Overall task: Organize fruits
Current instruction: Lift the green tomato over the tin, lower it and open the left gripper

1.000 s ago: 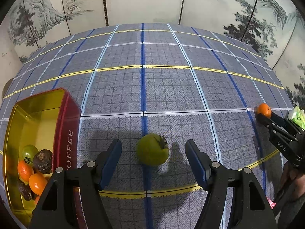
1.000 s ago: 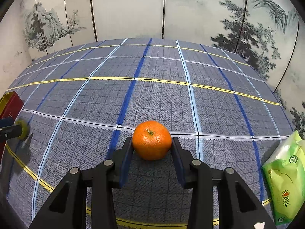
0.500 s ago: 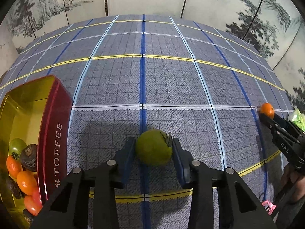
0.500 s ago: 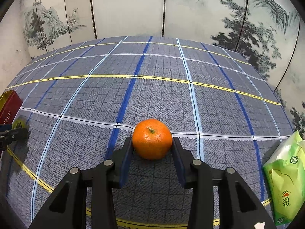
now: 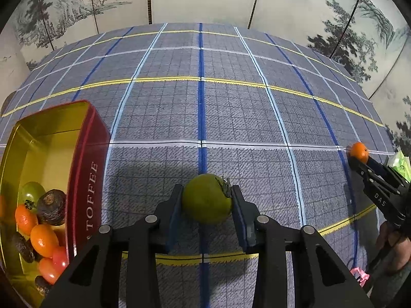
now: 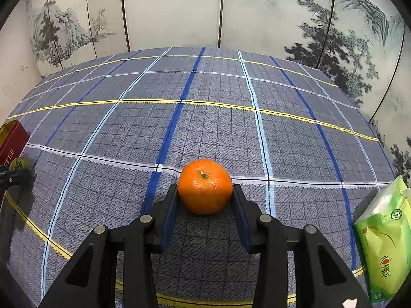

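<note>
My left gripper [image 5: 206, 200] is shut on a green tomato [image 5: 205, 197] with a dried stem, held just above the checked cloth. My right gripper [image 6: 204, 192] is shut on an orange mandarin [image 6: 204, 186]. A red and gold toffee tin [image 5: 87, 159] stands open at the left of the left wrist view and holds several small fruits: orange ones, a green one, dark wrinkled ones. The right gripper with the mandarin [image 5: 359, 152] shows at the far right of the left wrist view. The green tomato [image 6: 19, 163] and the tin's corner [image 6: 11, 141] show at the left edge of the right wrist view.
A blue-grey checked tablecloth [image 6: 205, 118] covers the table. A green tissue pack [image 6: 385, 241] lies at the right edge. A painted folding screen [image 6: 174, 10] stands behind the table. A small pink scrap [image 5: 359, 274] lies near the front right.
My left gripper closed on the green tomato and has lifted and shifted slightly toward the tin. The right gripper keeps its hold on the mandarin and has barely moved.
</note>
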